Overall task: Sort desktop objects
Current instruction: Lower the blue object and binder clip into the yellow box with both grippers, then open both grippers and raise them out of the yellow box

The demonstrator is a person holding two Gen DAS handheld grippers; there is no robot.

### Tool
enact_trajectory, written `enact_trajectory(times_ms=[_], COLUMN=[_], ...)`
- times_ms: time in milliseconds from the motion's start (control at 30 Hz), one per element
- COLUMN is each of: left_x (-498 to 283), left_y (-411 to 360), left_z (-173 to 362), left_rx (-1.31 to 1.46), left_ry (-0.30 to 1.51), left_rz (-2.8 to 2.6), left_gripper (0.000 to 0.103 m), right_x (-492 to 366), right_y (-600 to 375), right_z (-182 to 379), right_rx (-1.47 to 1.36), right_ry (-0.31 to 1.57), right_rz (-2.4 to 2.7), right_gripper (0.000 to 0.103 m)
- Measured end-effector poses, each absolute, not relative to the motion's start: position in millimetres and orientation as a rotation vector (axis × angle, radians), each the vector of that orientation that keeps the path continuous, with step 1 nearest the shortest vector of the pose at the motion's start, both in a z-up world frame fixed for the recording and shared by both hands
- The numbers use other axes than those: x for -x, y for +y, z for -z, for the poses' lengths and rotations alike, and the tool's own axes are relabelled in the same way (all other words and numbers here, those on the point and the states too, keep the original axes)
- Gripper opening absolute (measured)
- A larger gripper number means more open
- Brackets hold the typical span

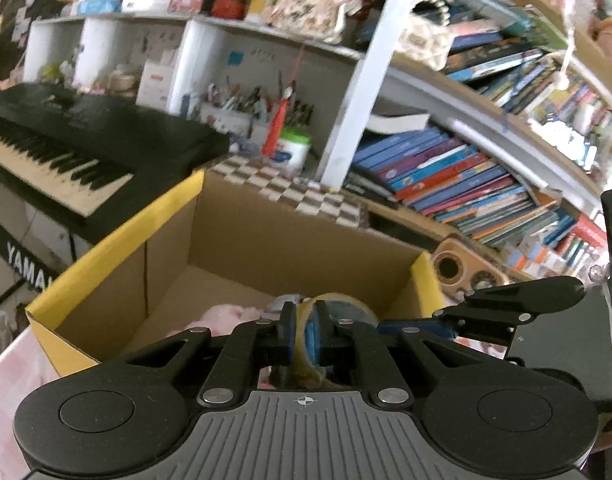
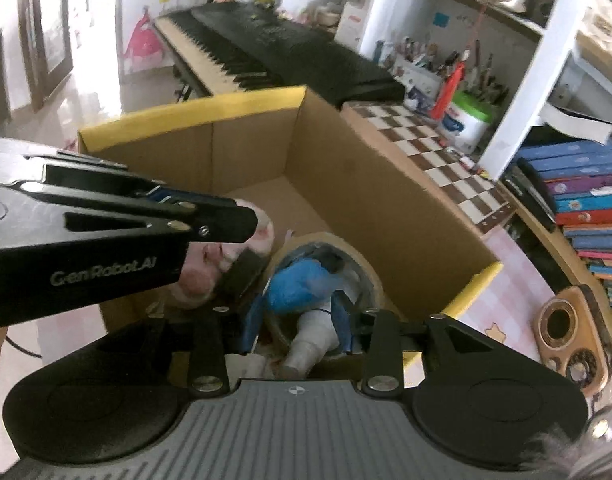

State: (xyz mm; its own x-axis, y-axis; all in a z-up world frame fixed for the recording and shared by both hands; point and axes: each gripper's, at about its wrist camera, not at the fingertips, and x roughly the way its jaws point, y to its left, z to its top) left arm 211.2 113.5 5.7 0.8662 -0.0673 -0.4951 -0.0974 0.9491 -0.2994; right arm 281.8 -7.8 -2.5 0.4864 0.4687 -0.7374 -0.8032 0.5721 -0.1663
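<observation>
Left gripper [image 1: 306, 332] pinched the wall of a tan packing-tape roll [image 1: 342, 306] over the open yellow-rimmed cardboard box [image 1: 117, 224]; roll stood on edge, lower half hidden. Right gripper [image 2: 297, 320] jaws slightly spread around a blue-and-white plush toy [image 2: 301, 280], contact unclear; toy's long axis ran toward the camera. Pink plush [image 2: 225, 256] mostly hidden.
</observation>
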Motion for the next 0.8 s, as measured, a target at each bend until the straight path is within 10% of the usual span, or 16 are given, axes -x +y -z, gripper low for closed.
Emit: enact_trajectory(times_ms=[600, 800], left_x=[-132.9, -103.0], left_y=[104.8, 96.4], left_z=[-57.8, -58.9], left_rx=[0.252, 0.191], left_ry=[0.397, 0.383], left_rz=[0.120, 0.136], left_gripper=[0.019, 0.039], right_x=[-191.7, -156.3], right_y=[-70.7, -97.4], right_z=[-51.8, -56.4], right_rx=[0.274, 0.173], right_ry=[0.553, 0.530], right_rz=[-0.565, -0.445], right_gripper=[0.040, 0.040])
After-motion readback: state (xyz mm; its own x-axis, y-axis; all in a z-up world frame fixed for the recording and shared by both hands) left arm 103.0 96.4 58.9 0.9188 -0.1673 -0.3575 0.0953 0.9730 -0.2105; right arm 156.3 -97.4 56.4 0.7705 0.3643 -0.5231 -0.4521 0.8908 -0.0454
